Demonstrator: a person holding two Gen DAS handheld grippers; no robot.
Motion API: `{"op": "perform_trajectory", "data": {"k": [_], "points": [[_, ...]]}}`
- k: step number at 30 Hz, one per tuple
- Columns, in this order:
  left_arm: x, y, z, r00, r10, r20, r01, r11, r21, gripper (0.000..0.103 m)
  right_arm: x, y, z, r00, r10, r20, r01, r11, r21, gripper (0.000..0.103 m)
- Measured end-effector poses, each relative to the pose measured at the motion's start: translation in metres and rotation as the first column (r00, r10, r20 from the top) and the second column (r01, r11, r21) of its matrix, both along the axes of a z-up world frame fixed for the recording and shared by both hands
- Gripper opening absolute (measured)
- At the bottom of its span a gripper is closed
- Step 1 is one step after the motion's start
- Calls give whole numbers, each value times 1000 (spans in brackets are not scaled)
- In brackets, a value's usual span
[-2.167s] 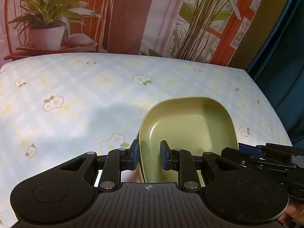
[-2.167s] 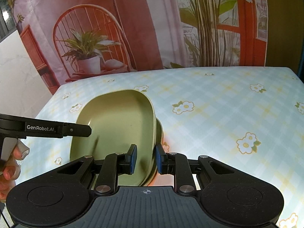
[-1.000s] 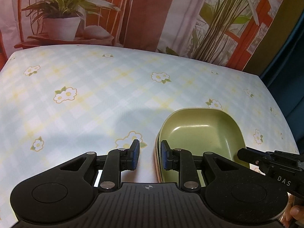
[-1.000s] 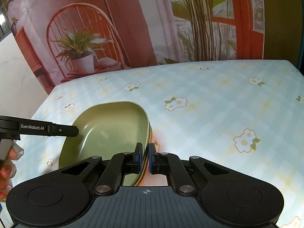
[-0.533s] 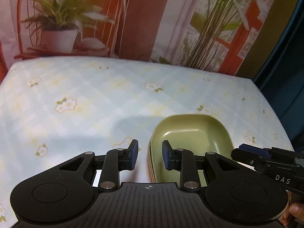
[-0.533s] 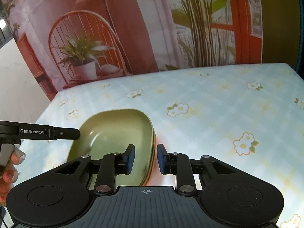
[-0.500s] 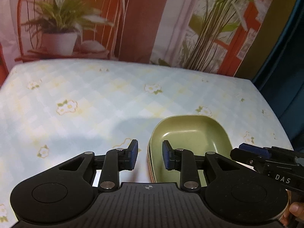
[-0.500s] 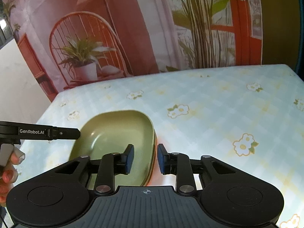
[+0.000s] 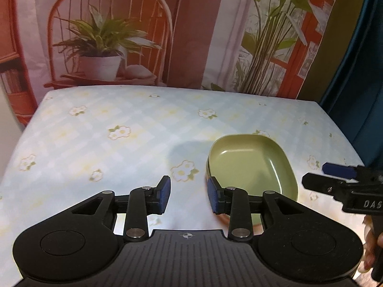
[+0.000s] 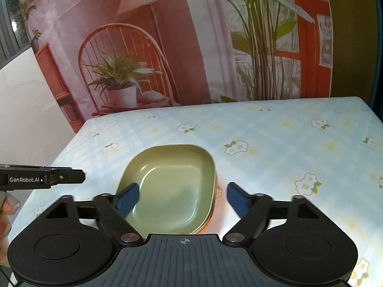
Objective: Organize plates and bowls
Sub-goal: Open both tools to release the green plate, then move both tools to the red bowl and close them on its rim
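Observation:
A green rounded-square bowl (image 9: 251, 167) sits on top of a stack on the flowered tablecloth; an orange rim shows beneath it in the right wrist view (image 10: 172, 186). My left gripper (image 9: 189, 193) is open and empty, just left of the stack's near-left edge. My right gripper (image 10: 182, 198) is wide open and empty, drawn back above the stack's near edge. Each gripper's tip shows in the other's view: the right one (image 9: 340, 181) and the left one (image 10: 43, 179).
The table (image 9: 134, 129) carries a pale blue check cloth with flowers. A printed backdrop of a chair and plants hangs behind the far edge. A dark blue curtain (image 9: 359, 71) hangs at the right.
The green bowl was set down onto the stack and released. Both grippers opened and drew back from it; the right one opened wide.

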State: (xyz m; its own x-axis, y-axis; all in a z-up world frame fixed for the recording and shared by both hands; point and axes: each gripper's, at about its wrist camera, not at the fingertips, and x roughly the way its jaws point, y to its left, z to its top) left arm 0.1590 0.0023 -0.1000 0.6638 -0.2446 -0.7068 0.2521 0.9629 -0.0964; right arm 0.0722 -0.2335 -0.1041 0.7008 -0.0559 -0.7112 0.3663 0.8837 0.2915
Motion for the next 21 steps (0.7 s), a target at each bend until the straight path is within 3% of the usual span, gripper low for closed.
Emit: {"op": "perform_trajectory", "data": {"k": [6,11,16,21], "points": [[-23,11,8,1000,1,16,-1,1000,-3,53,-9,13,12,1000,7,10,-6,1000,-22,97],[-44,14,10,999,13,36,-13,1000,5,90,-16,28,20,1000,11,11,-11,998,-69,102],[-60,11,12,997,37,71,-41,998,54,102,-22,41,26,1000,19,11,-18,995,-95,103],[-69,8,10,991,96,97,-111,981,158,103,-25,54,27,1000,19,-15,-21,991,-131,103]]}}
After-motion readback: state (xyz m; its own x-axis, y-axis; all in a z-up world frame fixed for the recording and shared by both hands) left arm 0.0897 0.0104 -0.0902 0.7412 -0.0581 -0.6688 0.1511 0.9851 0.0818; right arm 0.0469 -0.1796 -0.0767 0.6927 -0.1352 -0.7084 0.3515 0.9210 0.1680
